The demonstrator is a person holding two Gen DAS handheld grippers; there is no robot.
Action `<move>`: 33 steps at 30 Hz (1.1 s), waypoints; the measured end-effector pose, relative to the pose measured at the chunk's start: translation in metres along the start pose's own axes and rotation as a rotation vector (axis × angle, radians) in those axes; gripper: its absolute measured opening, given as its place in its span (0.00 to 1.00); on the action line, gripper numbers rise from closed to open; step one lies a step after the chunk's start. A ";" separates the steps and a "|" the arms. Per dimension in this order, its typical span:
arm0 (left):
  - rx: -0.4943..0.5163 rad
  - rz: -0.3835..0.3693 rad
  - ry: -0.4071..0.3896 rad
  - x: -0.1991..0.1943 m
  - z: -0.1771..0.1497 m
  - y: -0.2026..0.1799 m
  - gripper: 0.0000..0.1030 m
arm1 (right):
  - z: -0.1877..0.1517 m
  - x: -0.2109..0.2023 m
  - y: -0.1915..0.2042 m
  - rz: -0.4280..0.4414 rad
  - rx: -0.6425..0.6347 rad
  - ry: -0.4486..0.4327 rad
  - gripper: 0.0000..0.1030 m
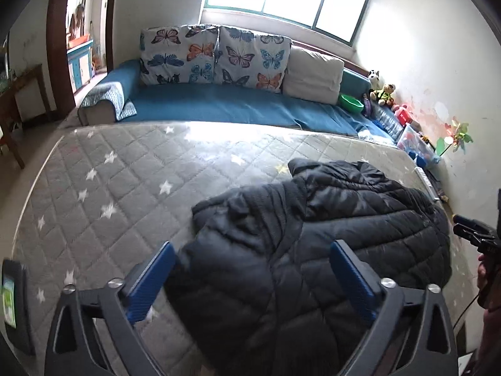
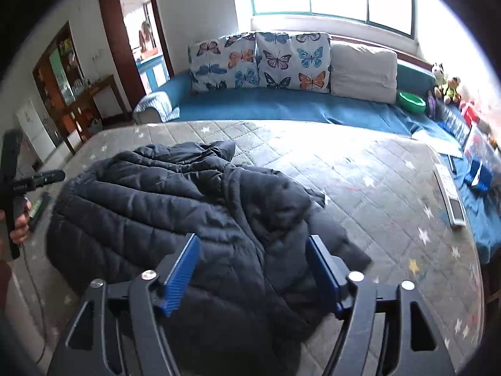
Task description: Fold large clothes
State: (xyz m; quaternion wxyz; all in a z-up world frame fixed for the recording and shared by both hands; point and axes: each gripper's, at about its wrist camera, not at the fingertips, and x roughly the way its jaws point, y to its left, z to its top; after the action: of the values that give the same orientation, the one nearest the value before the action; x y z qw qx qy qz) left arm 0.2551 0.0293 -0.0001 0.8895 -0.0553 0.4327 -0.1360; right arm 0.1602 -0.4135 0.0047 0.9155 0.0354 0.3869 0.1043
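A large black quilted puffer jacket (image 1: 313,238) lies crumpled on a grey star-patterned quilted mattress (image 1: 119,188). My left gripper (image 1: 253,250) is open, its blue-padded fingers hovering over the jacket's left near part and holding nothing. In the right wrist view the same jacket (image 2: 175,206) lies left of centre on the mattress (image 2: 375,181). My right gripper (image 2: 253,247) is open above the jacket's near right part, empty. The right gripper's body shows at the right edge of the left wrist view (image 1: 479,235); the left gripper's body shows at the left edge of the right wrist view (image 2: 34,181).
A blue sofa (image 1: 219,106) with butterfly cushions (image 1: 213,56) runs behind the mattress under a window. A green bowl (image 2: 411,101), plush toys (image 2: 447,87) and boxes crowd the right side. A remote (image 2: 451,197) lies at the mattress's right edge. A doorway (image 2: 141,40) and wooden cabinet (image 2: 65,72) stand left.
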 end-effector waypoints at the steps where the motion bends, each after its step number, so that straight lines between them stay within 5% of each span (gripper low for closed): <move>1: -0.016 -0.011 0.007 -0.006 -0.006 0.004 1.00 | 0.000 0.000 -0.005 0.019 0.020 0.010 0.84; 12: -0.218 -0.123 0.098 0.005 -0.062 0.048 1.00 | -0.031 0.037 -0.055 0.247 0.323 0.138 0.85; 19: -0.332 -0.227 0.135 0.026 -0.079 0.064 1.00 | -0.037 0.068 -0.062 0.330 0.434 0.204 0.95; 33: -0.404 -0.338 0.145 0.037 -0.085 0.080 1.00 | -0.027 0.099 -0.058 0.385 0.453 0.245 1.00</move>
State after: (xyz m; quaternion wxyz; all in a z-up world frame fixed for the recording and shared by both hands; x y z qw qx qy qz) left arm 0.2261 0.0969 -0.0979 0.7917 -0.2931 0.4984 -0.1971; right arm 0.2177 -0.4492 -0.0919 0.7944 0.2980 0.4937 0.1905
